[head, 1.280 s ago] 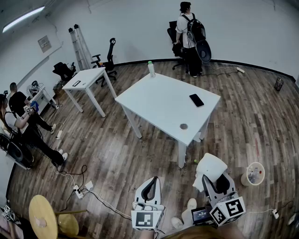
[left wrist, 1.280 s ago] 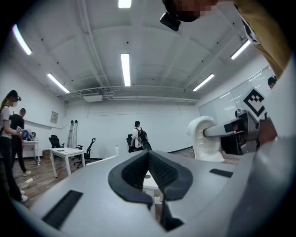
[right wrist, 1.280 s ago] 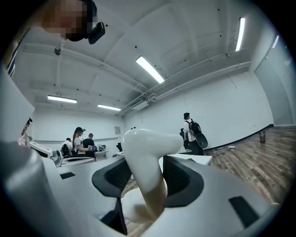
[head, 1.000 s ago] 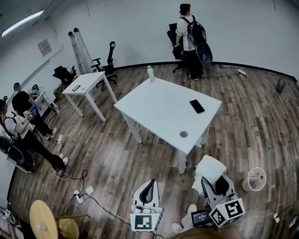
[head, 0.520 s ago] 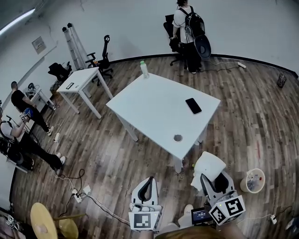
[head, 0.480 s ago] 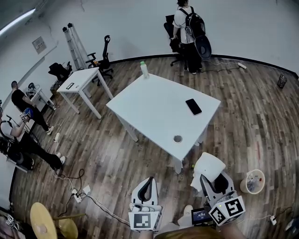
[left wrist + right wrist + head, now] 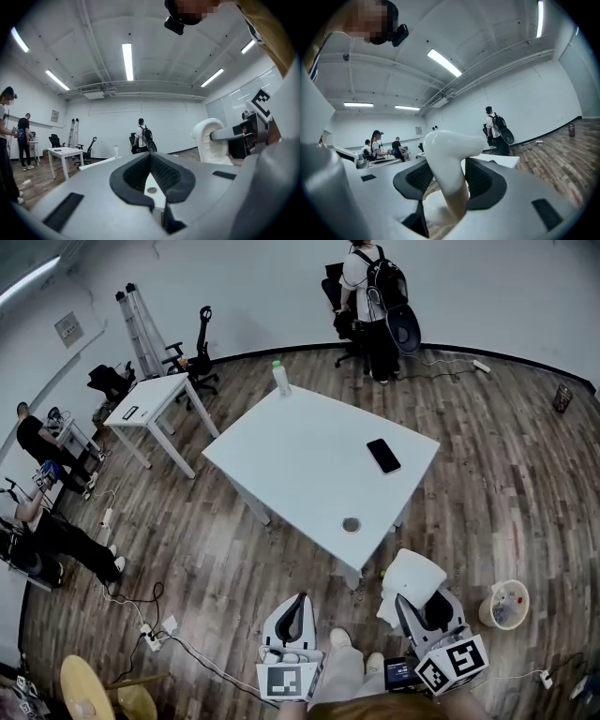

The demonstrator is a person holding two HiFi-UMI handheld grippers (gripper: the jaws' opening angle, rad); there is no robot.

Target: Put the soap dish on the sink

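Note:
My right gripper (image 7: 419, 602) is shut on a white, curved soap dish (image 7: 413, 576), which sticks up and forward out of the jaws. In the right gripper view the soap dish (image 7: 448, 151) fills the gap between the dark pads (image 7: 483, 176). Low in the head view, my left gripper (image 7: 295, 605) is shut with nothing in it, and the left gripper view shows its jaws (image 7: 150, 157) closed together. Both point level toward a white table (image 7: 309, 460) just ahead. A small round drain-like fitting (image 7: 351, 524) sits near the table's close corner.
A black phone (image 7: 382, 455) and a bottle (image 7: 277, 378) are on the table. A waste bin (image 7: 504, 604) stands on the wood floor at right, cables and a power strip (image 7: 155, 631) at left. A person with a backpack (image 7: 374, 292) stands beyond; a small table (image 7: 155, 400) and seated people (image 7: 42, 521) are at left.
The view and both grippers have moved forward toward the white table, whose near corner now lies closer. The right gripper still holds the soap dish; the left stays shut.

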